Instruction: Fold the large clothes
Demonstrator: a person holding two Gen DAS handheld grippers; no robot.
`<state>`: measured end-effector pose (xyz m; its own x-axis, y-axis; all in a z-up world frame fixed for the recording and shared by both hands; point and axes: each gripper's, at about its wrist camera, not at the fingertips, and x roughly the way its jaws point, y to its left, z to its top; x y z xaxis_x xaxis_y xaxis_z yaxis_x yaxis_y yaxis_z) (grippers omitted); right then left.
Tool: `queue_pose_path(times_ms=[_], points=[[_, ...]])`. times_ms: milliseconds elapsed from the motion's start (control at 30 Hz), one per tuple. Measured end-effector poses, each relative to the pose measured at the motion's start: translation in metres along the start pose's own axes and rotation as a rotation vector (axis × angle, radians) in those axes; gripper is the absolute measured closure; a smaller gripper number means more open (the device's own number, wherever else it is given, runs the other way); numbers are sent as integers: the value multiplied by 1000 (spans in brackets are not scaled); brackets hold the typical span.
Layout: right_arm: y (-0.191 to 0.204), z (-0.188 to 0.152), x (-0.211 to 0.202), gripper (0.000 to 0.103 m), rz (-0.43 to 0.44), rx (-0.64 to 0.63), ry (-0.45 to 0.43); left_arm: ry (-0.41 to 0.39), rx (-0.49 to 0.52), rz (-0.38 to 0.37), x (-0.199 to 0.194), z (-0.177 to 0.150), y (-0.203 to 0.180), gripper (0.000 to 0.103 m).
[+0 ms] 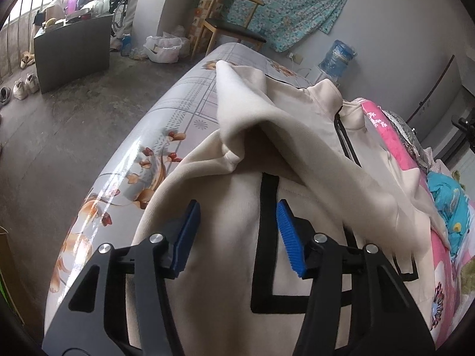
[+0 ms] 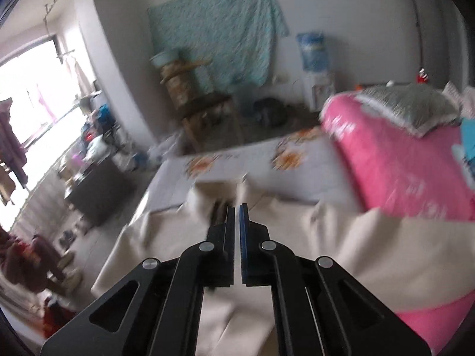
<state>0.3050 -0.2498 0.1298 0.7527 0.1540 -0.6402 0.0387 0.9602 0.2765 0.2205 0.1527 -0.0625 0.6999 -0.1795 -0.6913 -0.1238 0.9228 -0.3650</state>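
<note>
A large beige garment (image 1: 297,124) with black stripes lies on a table covered in a glossy floral cloth (image 1: 178,109). One part of it is lifted in a tent-like fold that runs toward the right. My left gripper (image 1: 237,204) hovers just over the garment's body beside a black stripe, open, with nothing between its blue pads (image 1: 286,231). In the blurred right wrist view, my right gripper (image 2: 236,206) is shut with a bunched edge of the beige garment (image 2: 356,252) at its tips, raised above the table (image 2: 255,160).
A pink blanket (image 1: 394,148) and bedding are piled along the table's right side (image 2: 400,163). Beyond the far end stand a wooden chair (image 1: 234,26) and a water bottle (image 1: 338,56). A dark cabinet (image 1: 71,50) and shoes (image 1: 26,84) are on the floor at left.
</note>
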Motion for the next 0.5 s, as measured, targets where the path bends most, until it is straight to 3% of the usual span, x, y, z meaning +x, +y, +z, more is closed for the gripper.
queue_pose_path(times_ms=[167,233,300,500], points=[[-25,-54,43,94,139,132,300,-2,-7,-3,1,1,1,53],[-22,-90,53,65,174,138,409,0,0,5,2,2,1,53],[-17,-113,58,58,168,116,464,3,13,19,3,1,-1,53],[-19,-145,83,58,26,53,528,5,26,32,5,1,-2,52]])
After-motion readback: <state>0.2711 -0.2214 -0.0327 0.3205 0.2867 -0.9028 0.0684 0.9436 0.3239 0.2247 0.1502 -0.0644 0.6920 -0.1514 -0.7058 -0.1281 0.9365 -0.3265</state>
